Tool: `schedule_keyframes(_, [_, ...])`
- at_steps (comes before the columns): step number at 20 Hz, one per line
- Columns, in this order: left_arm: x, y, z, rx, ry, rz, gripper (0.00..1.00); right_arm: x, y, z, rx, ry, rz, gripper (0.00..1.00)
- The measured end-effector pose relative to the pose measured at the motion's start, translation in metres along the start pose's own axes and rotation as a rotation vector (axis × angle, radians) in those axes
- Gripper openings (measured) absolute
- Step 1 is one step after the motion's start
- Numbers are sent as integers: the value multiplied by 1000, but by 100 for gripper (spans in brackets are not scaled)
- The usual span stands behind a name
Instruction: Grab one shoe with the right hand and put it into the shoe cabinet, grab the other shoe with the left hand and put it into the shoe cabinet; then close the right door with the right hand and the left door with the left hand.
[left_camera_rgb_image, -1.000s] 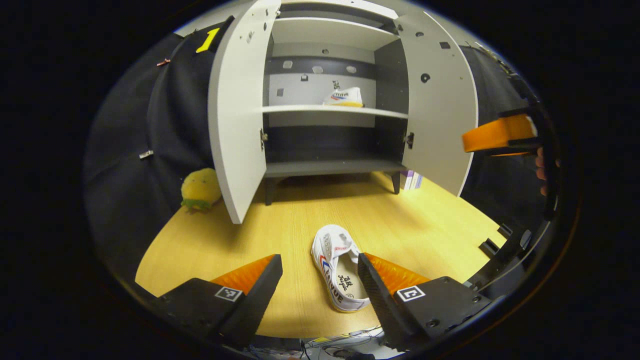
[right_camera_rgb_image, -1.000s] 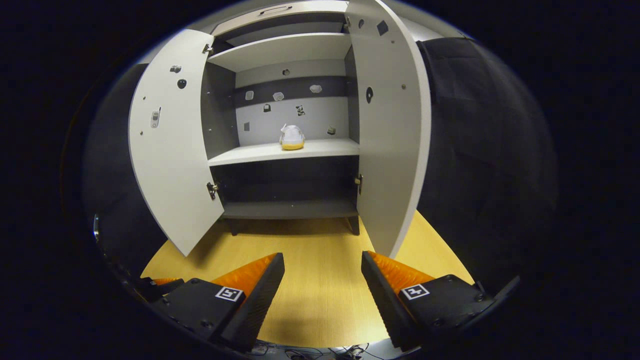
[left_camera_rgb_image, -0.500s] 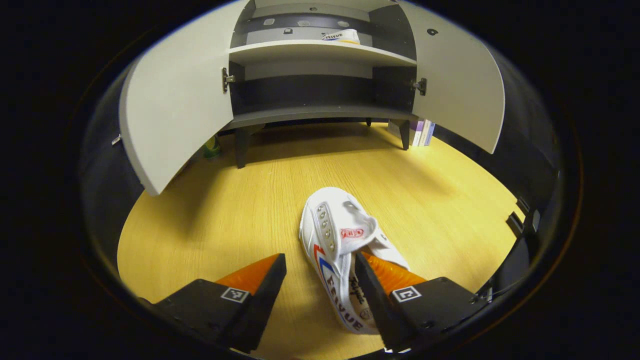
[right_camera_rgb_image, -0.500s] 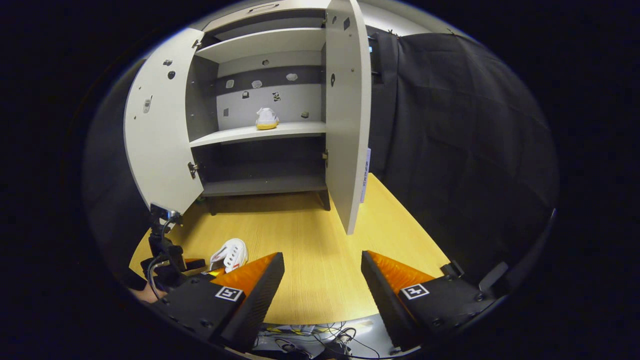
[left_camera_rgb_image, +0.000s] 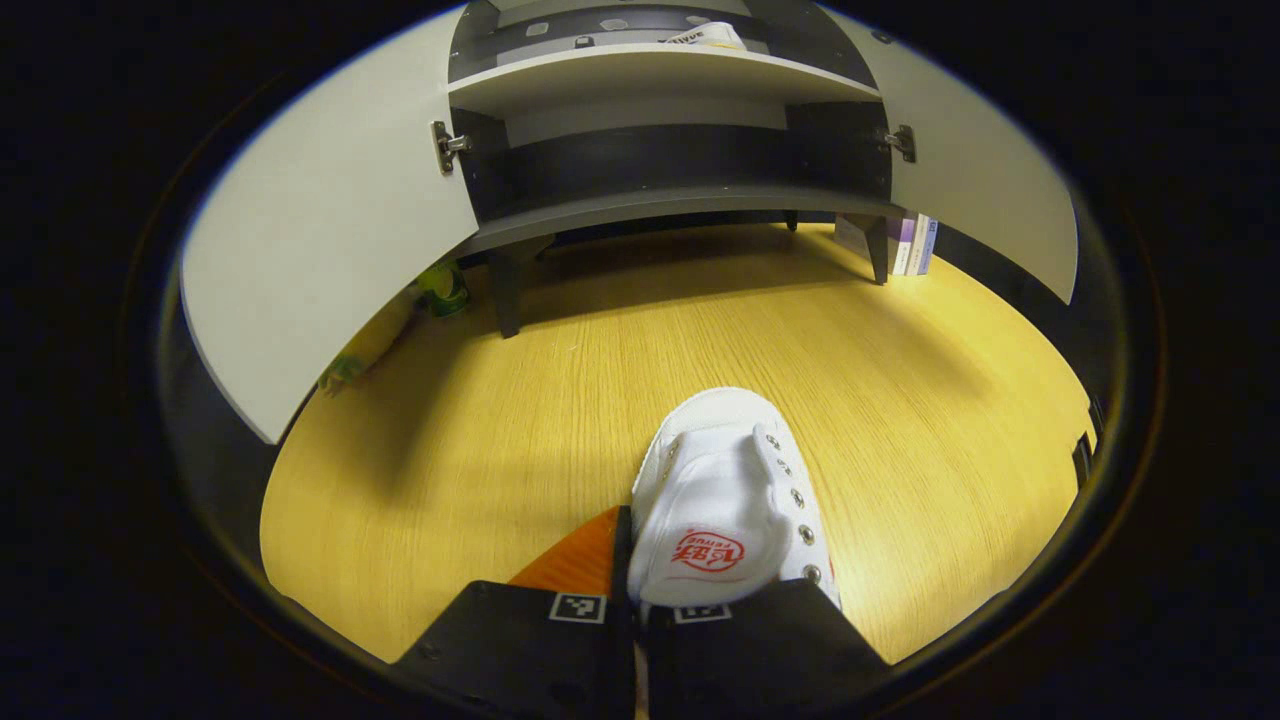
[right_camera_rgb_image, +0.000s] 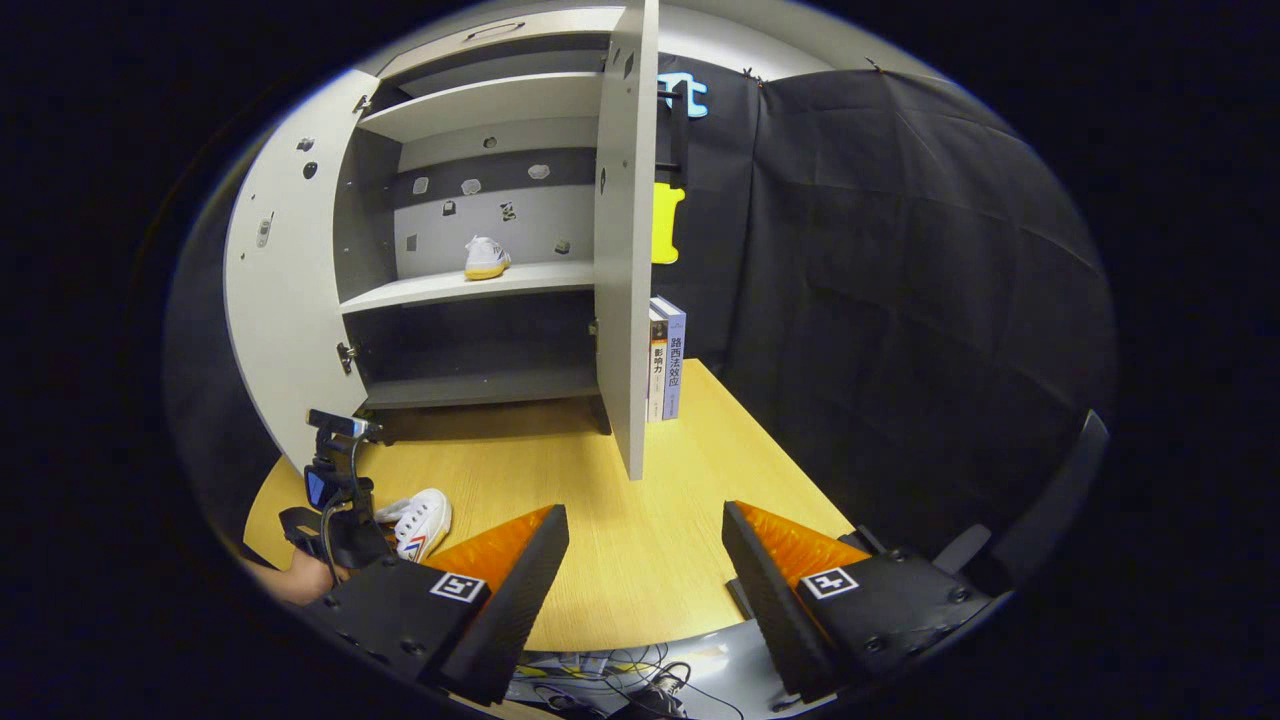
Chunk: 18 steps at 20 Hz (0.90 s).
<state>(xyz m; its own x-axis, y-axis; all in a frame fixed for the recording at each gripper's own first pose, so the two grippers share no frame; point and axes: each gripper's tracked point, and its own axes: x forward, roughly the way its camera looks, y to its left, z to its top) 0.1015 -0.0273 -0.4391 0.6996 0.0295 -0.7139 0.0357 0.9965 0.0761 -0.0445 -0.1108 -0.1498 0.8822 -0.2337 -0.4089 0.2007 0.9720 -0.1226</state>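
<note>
Since the shoe cabinet (right_camera_rgb_image: 480, 300) has both doors wide open with one white shoe (right_camera_rgb_image: 487, 257) on its middle shelf, we're maybe halfway. Lower shelf looks bare. The second sneaker (left_camera_rgb_image: 725, 505) sits on the tabletop (left_camera_rgb_image: 520, 400), pinched by the left tongs (left_camera_rgb_image: 636, 590). Right tongs (right_camera_rgb_image: 645, 560) hang open, empty. Doors come last.

Left claw (left_camera_rgb_image: 634, 610) has closed on the shoe (left_camera_rgb_image: 725, 500) — right claw (right_camera_rgb_image: 645, 560) swung rightward.

left claw (left_camera_rgb_image: 632, 590) clamped, right claw (right_camera_rgb_image: 645, 560) spread
</note>
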Motion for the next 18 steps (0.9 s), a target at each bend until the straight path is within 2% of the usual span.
schedule_keyframes(4, [-2,3,5,-56,31,-31,6,2,-11,9,-2,-24,-2,99])
schedule_keyframes(8, [-35,8,38,-124,-14,-28,6,4,-17,19,11,-45,9,99])
schedule_keyframes(13, [-106,21,122,-135,-152,-14,6,6,-31,34,7,-82,23,99])
schedule_keyframes(18, [-183,26,225,-124,-294,-31,6,4,-46,70,29,-132,43,98])
